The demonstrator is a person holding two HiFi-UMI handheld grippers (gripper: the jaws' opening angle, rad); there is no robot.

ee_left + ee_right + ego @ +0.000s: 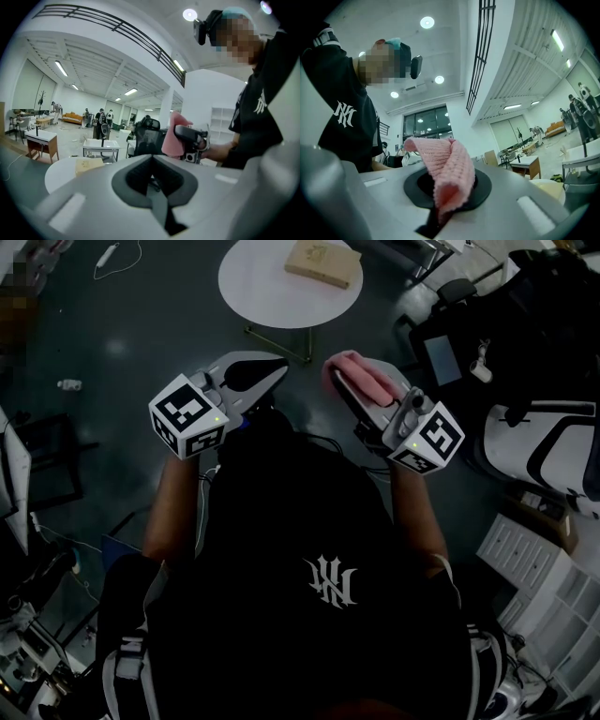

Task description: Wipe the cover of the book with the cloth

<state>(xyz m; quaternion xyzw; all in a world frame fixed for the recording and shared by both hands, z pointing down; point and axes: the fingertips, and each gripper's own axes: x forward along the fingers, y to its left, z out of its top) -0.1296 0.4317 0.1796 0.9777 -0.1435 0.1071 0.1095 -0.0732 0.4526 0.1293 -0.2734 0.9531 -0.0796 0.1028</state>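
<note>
Pink cloth (447,168) in right gripper (343,381), book (323,263) on table (253,292)

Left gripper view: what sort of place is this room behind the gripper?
Probably a large open-plan lab or workshop hall: small white work tables stand spaced apart, long ceiling strip lights run overhead, and white open shelving stands against a wall.

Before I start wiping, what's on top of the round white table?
A tan book lies on the table; nothing else shows. The tabletop under it is covered.
</note>
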